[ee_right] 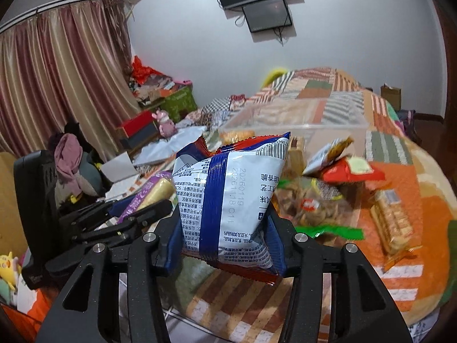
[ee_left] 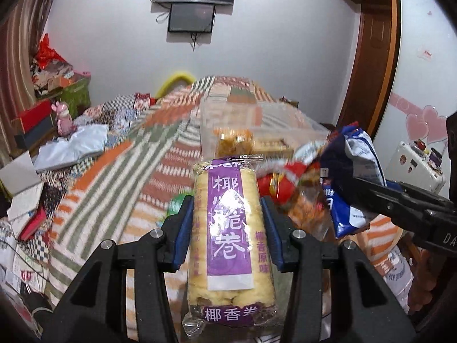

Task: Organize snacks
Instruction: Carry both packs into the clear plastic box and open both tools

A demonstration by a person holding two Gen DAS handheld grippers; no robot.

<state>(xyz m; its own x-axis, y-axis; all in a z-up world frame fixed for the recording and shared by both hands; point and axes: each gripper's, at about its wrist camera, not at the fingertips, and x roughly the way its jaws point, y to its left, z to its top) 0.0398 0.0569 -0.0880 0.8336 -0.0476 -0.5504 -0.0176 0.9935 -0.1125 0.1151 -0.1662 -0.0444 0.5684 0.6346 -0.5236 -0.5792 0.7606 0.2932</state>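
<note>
My left gripper point(ee_left: 227, 214) is shut on a long pack of coconut rolls point(ee_left: 230, 234) with a purple label, held above the bed. My right gripper point(ee_right: 225, 214) is shut on a blue and white snack bag point(ee_right: 228, 200), also held above the bed. The right gripper and its bag show at the right of the left wrist view point(ee_left: 351, 183). The left gripper and the roll pack show at the left of the right wrist view point(ee_right: 148, 197). A clear plastic bin point(ee_right: 297, 120) sits on the bed beyond, with some snacks inside.
A pile of loose snack packs point(ee_right: 328, 194) lies on the patchwork bedspread point(ee_right: 400, 171) right of the bag, with a biscuit pack point(ee_right: 392, 223) further right. Boxes and clutter point(ee_left: 57, 91) stand along the left wall. A white case point(ee_left: 417, 165) stands at the right.
</note>
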